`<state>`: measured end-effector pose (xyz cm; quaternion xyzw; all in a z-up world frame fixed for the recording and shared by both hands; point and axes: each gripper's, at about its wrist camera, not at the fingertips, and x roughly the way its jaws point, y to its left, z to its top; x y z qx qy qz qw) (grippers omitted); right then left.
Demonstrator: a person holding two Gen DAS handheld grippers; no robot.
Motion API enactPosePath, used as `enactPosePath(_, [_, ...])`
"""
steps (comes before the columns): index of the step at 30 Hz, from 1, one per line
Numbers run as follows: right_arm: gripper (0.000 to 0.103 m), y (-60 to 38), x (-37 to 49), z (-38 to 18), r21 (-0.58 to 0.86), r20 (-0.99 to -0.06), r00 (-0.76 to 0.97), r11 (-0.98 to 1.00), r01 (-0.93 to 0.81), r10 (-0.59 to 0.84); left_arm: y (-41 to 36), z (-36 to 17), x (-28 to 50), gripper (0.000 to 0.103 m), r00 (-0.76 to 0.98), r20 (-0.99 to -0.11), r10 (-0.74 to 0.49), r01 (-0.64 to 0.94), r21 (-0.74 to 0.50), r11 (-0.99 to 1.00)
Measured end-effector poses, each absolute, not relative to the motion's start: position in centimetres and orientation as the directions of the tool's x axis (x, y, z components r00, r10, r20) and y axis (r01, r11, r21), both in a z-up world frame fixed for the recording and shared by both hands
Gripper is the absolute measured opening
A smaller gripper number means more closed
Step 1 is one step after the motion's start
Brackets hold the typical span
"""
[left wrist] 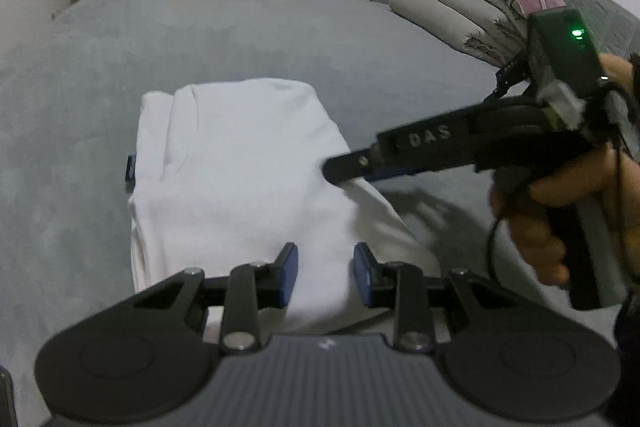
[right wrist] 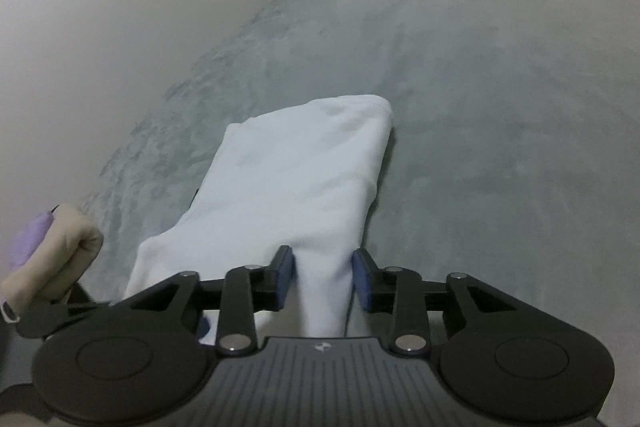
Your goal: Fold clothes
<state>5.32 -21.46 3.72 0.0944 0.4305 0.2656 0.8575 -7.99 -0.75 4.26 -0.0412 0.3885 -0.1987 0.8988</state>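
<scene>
Grey bed cover [left wrist: 120, 75] fills both views, window and curtains at the far wall. Your left gripper [left wrist: 325, 269] has its jaws parted around the near edge of the white garment [left wrist: 240, 163]; blue pads sit beside the cloth, not clamped. Your right gripper [right wrist: 323, 277] also straddles a raised ridge of the same garment [right wrist: 304, 163], with gaps at both pads, so call it released or only loosely on; from the left view its tip [left wrist: 348, 167] looks pinched at the garment's right edge, so I cannot tell for sure. Garment lies mid-bed, partly folded. Stacked pillows and quilts [left wrist: 480, 3] sit well apart at the far right. Risk: if you lift without closing fully, cloth slips out and the fold collapses; uneven pull from either side would skew the edges.
</scene>
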Motion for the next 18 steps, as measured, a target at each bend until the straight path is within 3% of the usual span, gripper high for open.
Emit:
enactPosePath(6, [0.034, -21.1, 9.3, 1.9, 0.444, -0.67, 0.489, 0.83, -0.339, 0.558, -1.2, 4.2, -8.4, 0.027, 0.622, -0.689, -0.373, 0.335, -0.196, 0.921])
enactPosePath(12, [0.031, -22.7, 14.0, 0.5, 0.598, -0.591, 0.462, 0.743, -0.299, 0.661, -1.0, 4.1, -8.1, 0.027, 0.61, -0.688, -0.392, 0.348, -0.212, 0.913])
enactPosePath(18, [0.014, -23.0, 16.7, 0.1, 0.635, -0.543, 0.447, 0.696, -0.335, 0.711, -0.9, 4.0, -7.8, 0.027, 0.605, -0.688, -0.402, 0.358, -0.215, 0.908])
